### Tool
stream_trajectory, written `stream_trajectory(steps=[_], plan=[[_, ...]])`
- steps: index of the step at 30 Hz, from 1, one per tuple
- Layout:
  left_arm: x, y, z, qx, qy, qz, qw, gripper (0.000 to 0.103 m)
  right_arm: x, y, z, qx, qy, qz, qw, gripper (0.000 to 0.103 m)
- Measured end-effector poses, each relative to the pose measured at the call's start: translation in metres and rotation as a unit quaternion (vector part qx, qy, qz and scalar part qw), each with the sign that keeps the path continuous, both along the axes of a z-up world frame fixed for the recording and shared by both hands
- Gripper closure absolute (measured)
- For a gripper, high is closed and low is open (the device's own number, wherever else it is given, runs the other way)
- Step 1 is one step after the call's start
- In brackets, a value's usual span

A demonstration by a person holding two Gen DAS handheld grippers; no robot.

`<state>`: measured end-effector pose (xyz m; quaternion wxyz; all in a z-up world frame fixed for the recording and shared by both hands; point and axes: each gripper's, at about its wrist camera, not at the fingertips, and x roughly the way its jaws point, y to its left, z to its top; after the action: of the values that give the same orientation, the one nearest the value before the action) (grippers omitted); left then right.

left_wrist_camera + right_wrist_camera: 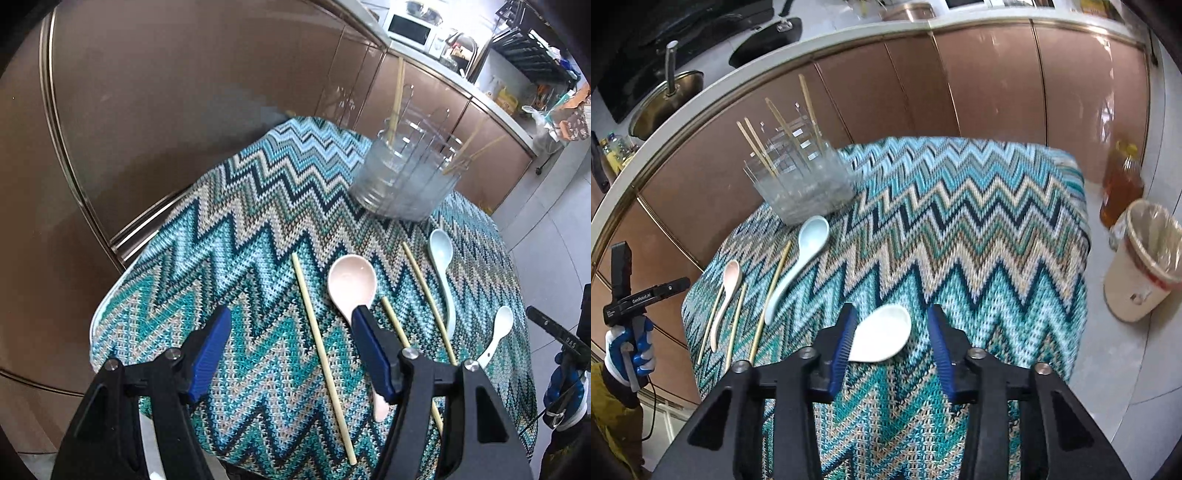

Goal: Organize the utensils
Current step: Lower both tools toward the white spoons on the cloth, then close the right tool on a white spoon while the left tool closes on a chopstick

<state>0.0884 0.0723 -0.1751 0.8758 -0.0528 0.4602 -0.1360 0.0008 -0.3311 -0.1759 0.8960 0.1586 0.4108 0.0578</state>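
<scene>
Left claw [291,354] jaws apart above pink spoon [352,284]; right claw [892,350] jaws apart around white spoon [882,338] on bench [979,236].

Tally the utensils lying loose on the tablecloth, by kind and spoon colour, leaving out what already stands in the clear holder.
Pink spoon: 1
Light blue spoon: 1
White spoon: 1
Chopsticks on the cloth: 3 (one, another, a third partly hidden by the left gripper)
Total: 6
</scene>
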Motion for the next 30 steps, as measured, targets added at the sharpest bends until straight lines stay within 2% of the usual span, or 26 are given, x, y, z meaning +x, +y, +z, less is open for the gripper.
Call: stream_trajectory(steps=[6,14,25,30], plan=[[0.015,0.0,-0.014,-0.008,0.033,0.004,0.9994,0.05,0.005,-0.007,-0.02,0.021,0.023,-0.002,1.0,0.069],[0.031,-0.009,-0.025,-0.025,0.065,-0.002,0.9976,0.062,0.007,-0.008,-0.027,0.028,0.032,0.001,0.999,0.07],[0.047,-0.025,-0.034,-0.006,0.097,-0.019,0.9951,0.081,0.015,-0.01,-0.036,0.034,0.043,0.004,0.998,0.074],[0.055,-0.03,-0.039,-0.003,0.115,-0.025,0.9931,0.087,0.019,-0.012,-0.039,0.035,0.049,0.007,0.998,0.076]])
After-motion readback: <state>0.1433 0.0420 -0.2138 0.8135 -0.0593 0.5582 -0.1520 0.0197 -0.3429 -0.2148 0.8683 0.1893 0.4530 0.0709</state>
